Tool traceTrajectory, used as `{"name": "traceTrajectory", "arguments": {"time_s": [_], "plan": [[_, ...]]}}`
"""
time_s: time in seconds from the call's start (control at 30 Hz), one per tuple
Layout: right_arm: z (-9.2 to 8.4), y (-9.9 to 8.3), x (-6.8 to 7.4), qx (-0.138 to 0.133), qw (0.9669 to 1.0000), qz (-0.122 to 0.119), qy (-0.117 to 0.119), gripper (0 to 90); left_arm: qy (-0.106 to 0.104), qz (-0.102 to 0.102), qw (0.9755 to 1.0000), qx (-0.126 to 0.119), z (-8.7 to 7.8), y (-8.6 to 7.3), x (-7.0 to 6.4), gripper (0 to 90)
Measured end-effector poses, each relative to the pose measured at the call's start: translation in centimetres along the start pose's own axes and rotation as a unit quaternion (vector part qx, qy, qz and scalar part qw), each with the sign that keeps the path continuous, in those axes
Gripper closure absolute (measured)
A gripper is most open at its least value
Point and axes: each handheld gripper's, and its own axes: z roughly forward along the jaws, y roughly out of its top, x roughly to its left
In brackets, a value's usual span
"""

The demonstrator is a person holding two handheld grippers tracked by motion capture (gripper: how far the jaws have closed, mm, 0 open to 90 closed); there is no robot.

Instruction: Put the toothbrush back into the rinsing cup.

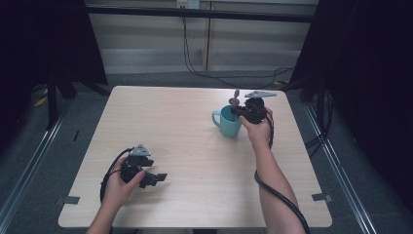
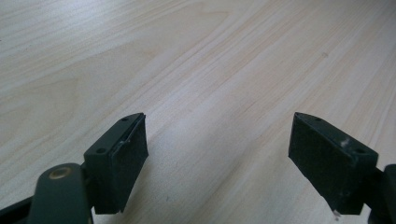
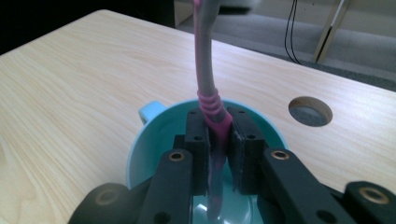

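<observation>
Left claw point(image 1: 158, 178): resting low near the front-left corner of the pale wood-grain bench point(image 1: 185, 146), held in the person's left hand point(image 1: 119, 183); jaws spread wide with nothing but bare bench between them.
Teal ceramic mug point(image 1: 228, 122): upright toward the back-right of the bench, handle turned to the left edge; judged rigid, smooth-glazed and breakable, steady enough to stay put unheld.
Pink-and-grey plastic toothbrush point(image 3: 208, 70): standing nearly upright, lower end down inside the mug, head rising above the rim; judged light, slim, slightly flexible and slick, best taken at the ribbed pink grip.
Right claw point(image 3: 219, 140): over the mug mouth, jaws closed on the toothbrush just below the ribbed bands.
</observation>
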Motion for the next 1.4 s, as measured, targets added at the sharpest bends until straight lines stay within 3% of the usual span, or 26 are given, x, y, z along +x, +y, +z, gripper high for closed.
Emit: {"name": "traceTrajectory", "arguments": {"time_s": [0.27,0.37,0.5,0.67,0.9,1.17,1.2,1.3,1.33,1.4], "plan": [[0.1,0.1,0.3,-0.001,1.0000,-0.004,0.001,67.6,0.001,-0.001,1.0000,-0.002,-0.2,-0.1,0.1,19.7],[-0.3,0.3,0.3,-0.011,0.9999,-0.002,-0.005,55.4,0.002,0.000,1.0000,-0.003,-0.4,-0.1,0.1,19.7],[-0.9,0.6,0.4,-0.021,0.9997,-0.010,-0.003,52.5,0.001,0.000,1.0000,-0.006,-0.5,0.0,0.0,19.7],[-2.4,1.1,1.3,-0.028,0.9994,-0.009,0.019,42.3,0.003,0.001,1.0000,-0.006,-0.5,-0.1,0.0,19.7],[-4.0,1.2,1.8,-0.027,0.9991,-0.010,0.031,36.6,0.004,0.003,1.0000,-0.006,-0.6,0.1,0.0,19.7],[-5.9,-0.1,2.1,-0.022,0.9987,0.000,0.047,26.7,0.003,0.006,1.0000,0.002,-0.2,0.0,-0.2,19.7],[-6.3,-0.7,2.2,-0.012,0.9984,0.004,0.055,19.8,0.002,0.007,1.0000,0.002,-0.1,0.0,-0.4,19.7],[-6.5,-1.4,2.3,0.000,0.9976,0.006,0.069,18.3,0.002,0.008,1.0000,0.003,-0.1,0.0,-0.4,19.7],[-7.0,-2.3,2.7,0.008,0.9980,-0.012,0.062,18.3,0.002,0.012,0.9999,0.003,-0.2,0.0,-0.4,19.7],[-7.6,-3.3,3.0,0.010,0.9972,-0.019,0.071,17.5,0.002,0.008,1.0000,0.002,-0.2,-0.1,-0.4,19.7]]}}
